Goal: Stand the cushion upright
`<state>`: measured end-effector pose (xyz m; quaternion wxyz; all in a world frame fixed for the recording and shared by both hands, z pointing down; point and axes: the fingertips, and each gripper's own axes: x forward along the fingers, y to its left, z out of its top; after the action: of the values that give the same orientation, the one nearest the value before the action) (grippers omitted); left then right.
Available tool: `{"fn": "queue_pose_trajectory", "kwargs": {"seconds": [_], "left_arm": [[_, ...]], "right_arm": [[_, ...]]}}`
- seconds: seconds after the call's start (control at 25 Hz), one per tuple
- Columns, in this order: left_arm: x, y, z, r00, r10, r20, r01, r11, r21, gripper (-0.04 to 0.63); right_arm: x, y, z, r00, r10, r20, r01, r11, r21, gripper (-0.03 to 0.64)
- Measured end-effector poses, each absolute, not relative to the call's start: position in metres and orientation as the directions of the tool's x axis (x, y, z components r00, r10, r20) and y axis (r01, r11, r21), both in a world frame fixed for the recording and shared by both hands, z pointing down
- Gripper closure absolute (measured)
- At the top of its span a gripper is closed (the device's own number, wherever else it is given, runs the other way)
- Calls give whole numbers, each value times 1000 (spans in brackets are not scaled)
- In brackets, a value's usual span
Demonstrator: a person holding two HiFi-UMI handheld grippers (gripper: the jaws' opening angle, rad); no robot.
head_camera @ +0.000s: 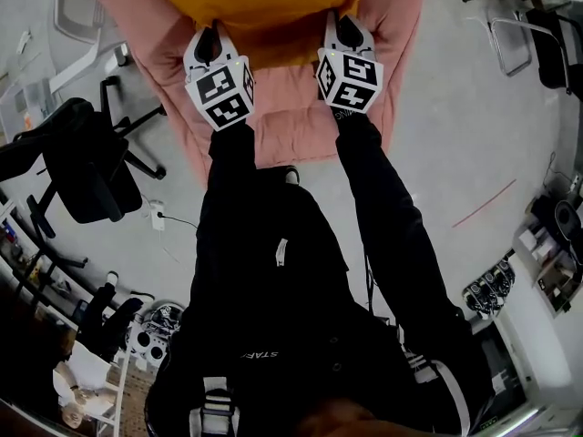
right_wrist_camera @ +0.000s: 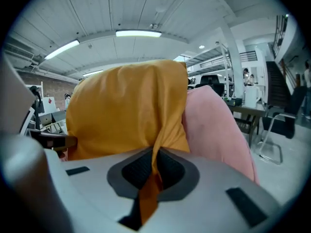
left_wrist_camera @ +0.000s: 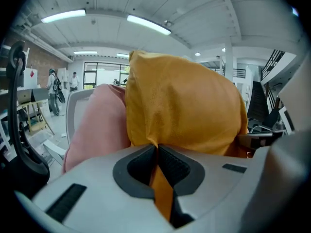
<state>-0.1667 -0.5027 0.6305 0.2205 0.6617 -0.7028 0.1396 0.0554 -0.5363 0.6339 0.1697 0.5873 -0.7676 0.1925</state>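
The orange cushion point(head_camera: 260, 3) sat on the pink armchair point(head_camera: 301, 126). The left gripper point(head_camera: 211, 39) and the right gripper point(head_camera: 344, 27) were each clamped tight on a fold of the cushion's fabric, above the armchair's seat.

The one word I can read is "STAFF", in pale letters on the person's black jacket point(head_camera: 273, 317) in the head view, where it stands upside down to me. Just below the marker cube point(head_camera: 350, 80) of the right gripper point(head_camera: 343, 24) sits a short line of white print, too small and blurred for me to make out. That cube and the one point(head_camera: 220, 91) on the left gripper point(head_camera: 209, 40) carry black-and-white square patterns only. In the left gripper view a red-and-white sheet point(left_wrist_camera: 30, 75) hangs on the far wall, and I cannot read it.
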Motion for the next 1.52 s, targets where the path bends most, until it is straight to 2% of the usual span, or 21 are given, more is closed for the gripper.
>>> {"fn": "queue_pose_trajectory", "kwargs": {"seconds": [0.2,0.4,0.44,0.56,0.64,0.8,0.96,1.2,1.52], "left_arm": [[-165,-501,639,-34,-868,495,-994,82,76,573],[-174,-486,627,-46,-858,512,-993,93,66,461],[-175,-480,622,-50,-856,514,-993,99,67,453],[-176,-457,601,-69,-862,503,-991,118,66,453],[-170,-440,582,-70,-869,489,-991,117,66,457],[-147,-404,535,-54,-891,451,-993,94,65,555],[-122,-363,490,-19,-905,425,-994,61,86,593],[-89,-287,416,44,-913,405,-991,11,131,595],[-48,-198,290,109,-953,283,-986,-67,155,595]], "right_arm": [[59,-535,641,-256,-833,491,-965,250,-79,572],[71,-524,624,-259,-824,504,-963,262,-66,451],[74,-519,619,-262,-822,506,-962,266,-65,429],[83,-499,596,-256,-832,492,-963,261,-60,423],[85,-482,575,-252,-842,476,-964,259,-52,437],[77,-441,523,-270,-864,425,-959,279,-44,554],[68,-391,477,-312,-859,407,-946,319,-52,600],[66,-305,402,-366,-852,374,-928,361,-88,604],[63,-206,281,-419,-867,271,-908,410,-91,604]]}}
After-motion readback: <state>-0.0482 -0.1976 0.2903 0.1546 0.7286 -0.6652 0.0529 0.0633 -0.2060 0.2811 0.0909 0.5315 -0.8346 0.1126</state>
